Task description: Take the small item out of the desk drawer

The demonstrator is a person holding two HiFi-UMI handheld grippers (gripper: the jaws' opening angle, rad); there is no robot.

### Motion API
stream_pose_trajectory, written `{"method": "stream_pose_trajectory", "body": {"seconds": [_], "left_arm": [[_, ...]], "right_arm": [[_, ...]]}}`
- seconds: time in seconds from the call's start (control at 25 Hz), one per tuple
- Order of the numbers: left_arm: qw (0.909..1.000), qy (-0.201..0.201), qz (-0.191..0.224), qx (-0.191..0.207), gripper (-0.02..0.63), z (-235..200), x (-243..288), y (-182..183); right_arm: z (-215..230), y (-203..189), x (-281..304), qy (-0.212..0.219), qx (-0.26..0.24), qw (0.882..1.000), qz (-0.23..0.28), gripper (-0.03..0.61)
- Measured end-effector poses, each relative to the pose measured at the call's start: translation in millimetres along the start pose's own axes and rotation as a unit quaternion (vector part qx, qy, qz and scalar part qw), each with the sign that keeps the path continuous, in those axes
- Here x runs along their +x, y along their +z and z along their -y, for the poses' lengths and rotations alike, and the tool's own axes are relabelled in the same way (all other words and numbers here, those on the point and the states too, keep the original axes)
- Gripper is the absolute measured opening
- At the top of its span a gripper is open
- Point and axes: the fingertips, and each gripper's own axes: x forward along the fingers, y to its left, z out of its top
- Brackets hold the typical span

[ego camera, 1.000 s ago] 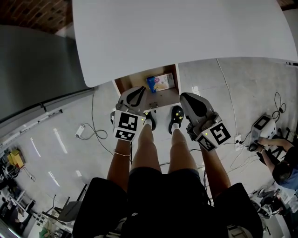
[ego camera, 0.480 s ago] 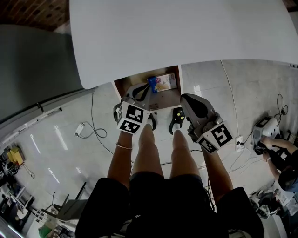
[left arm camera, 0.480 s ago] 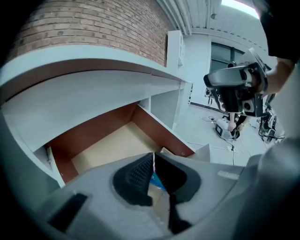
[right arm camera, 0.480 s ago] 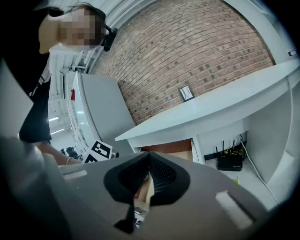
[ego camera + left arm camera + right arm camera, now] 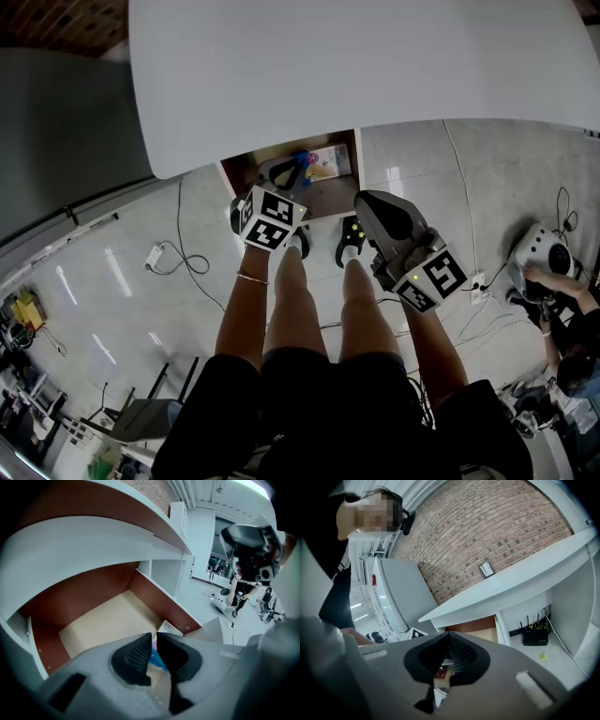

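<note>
Under the white desk top [image 5: 356, 66] the drawer [image 5: 244, 171] stands pulled out, brown-walled with a pale floor [image 5: 103, 620]. A small box printed in blue and pink [image 5: 328, 161] lies at its right end. My left gripper [image 5: 294, 172] reaches down into the drawer right at the box. Its jaws have just been opening. They stand a narrow gap apart [image 5: 154, 638], with the box's blue side [image 5: 157, 660] showing through the gap below the tips, not pinched. My right gripper [image 5: 367, 200] hangs outside the drawer's right front, shut [image 5: 449, 638] and empty.
The person's legs and dark shoes [image 5: 349, 239] stand just before the drawer front. Cables [image 5: 183, 267] trail over the pale floor on the left. A white device [image 5: 548, 258] and another person [image 5: 574, 328] are at the right. A black router [image 5: 536, 637] sits under the desk.
My left gripper has gone forward and down from the drawer's front edge into the drawer, up to the box. My right gripper has hardly shifted.
</note>
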Motion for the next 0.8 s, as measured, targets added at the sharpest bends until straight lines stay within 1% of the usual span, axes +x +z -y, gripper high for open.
{"method": "stream_pose_trajectory", "body": {"seconds": [0.24, 0.36, 0.48, 0.6, 0.72, 0.8], "left_arm": [[0.9990, -0.009, -0.040, 0.015, 0.044, -4, 25, -15], [0.9977, -0.017, -0.062, 0.022, 0.049, -7, 37, -22], [0.9961, -0.025, -0.081, 0.026, 0.071, -10, 48, -31], [0.9946, -0.028, -0.095, 0.030, 0.075, -13, 54, -37], [0.9928, -0.036, -0.108, 0.036, 0.109, -14, 58, -43], [0.9912, -0.043, -0.117, 0.042, 0.112, -13, 62, -47]], "right_arm": [[-4, -3, -3, 0.001, 0.023, 1.000, 0.003, 0.009], [-2, -5, -4, 0.001, 0.021, 1.000, -0.002, 0.009], [1, -7, -5, 0.000, 0.019, 1.000, -0.006, 0.009], [6, -7, -7, -0.007, 0.022, 1.000, -0.004, 0.009], [7, -8, -6, -0.008, 0.024, 1.000, -0.006, 0.009], [8, -9, -5, -0.010, 0.025, 1.000, -0.007, 0.009]]}}
